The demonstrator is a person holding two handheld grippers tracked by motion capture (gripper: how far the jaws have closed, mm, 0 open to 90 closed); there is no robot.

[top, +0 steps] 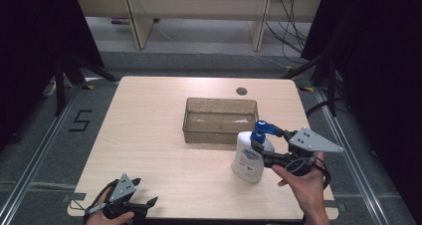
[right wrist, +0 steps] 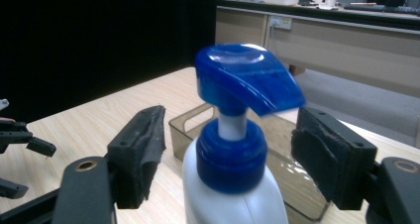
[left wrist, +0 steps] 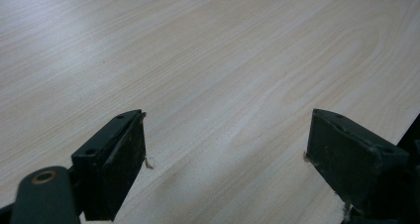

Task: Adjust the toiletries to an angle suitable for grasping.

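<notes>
Black padded jaws of the right hand-held gripper (right wrist: 228, 159) stand on either side of the blue collar of a pump bottle (right wrist: 233, 169), with a gap left at each pad: the jaws are parted and the bottle is between them but not yet pressed. Seen from above, the bottle (top: 248, 158) stands upright on the counter (top: 149, 135), its long axis vertical and its blue pump head uppermost, directly ahead of the right hand-held gripper (top: 260, 146), which approaches level from the bottle's right. Just beyond the bottle lies a clear rectangular bin (top: 220, 120), near it but not visibly touching. The right hand (top: 303, 180) holds its tool low, with the wrist straight. The left hand-held gripper (left wrist: 225, 154) rests well apart at the near edge of the counter, jaws wide over bare wood, holding nothing; the right hand is plainly the nearer.
</notes>
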